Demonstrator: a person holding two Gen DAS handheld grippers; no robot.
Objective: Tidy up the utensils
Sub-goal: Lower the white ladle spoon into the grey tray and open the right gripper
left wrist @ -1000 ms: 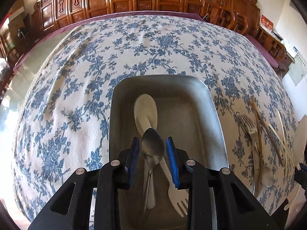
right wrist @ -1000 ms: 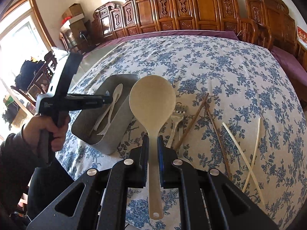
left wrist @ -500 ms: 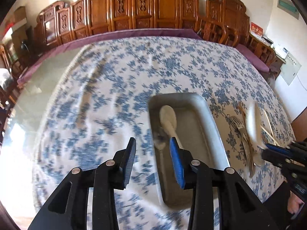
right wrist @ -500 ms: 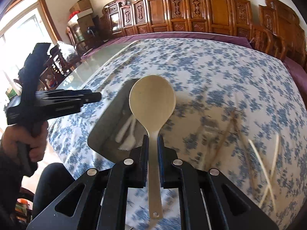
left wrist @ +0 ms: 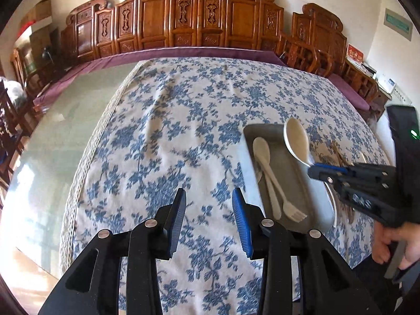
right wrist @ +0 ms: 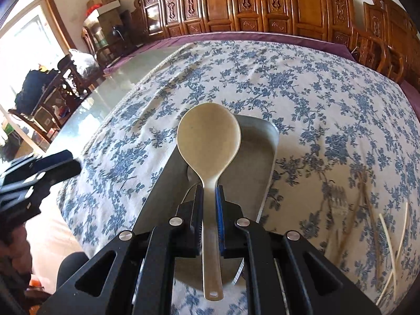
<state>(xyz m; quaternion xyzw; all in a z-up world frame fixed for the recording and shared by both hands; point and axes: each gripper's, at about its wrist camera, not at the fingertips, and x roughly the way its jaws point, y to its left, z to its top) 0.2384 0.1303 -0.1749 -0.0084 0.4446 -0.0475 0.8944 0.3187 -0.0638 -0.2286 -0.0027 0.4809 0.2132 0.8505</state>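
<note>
A grey metal tray [left wrist: 302, 178] sits on the blue-flowered tablecloth; it also shows in the right wrist view [right wrist: 260, 162]. In it lie a cream spoon [left wrist: 265, 157] and a cream fork [left wrist: 287, 206]. My right gripper [right wrist: 209, 191] is shut on the handle of a large cream rice spoon [right wrist: 208, 141], held above the tray. It shows from the left wrist view too [left wrist: 296, 140]. My left gripper [left wrist: 208, 197] is open and empty over the cloth, left of the tray.
Brown chopsticks [right wrist: 367, 199] and cream chopsticks [right wrist: 391, 246] lie on the cloth right of the tray. Bare glass tabletop [left wrist: 60, 141] lies left of the cloth edge. Carved wooden chairs [left wrist: 183, 18] line the far side.
My left gripper let go of the metal spoon in the tray, opened, and pulled back to the left. My right gripper carried the rice spoon leftward over the tray.
</note>
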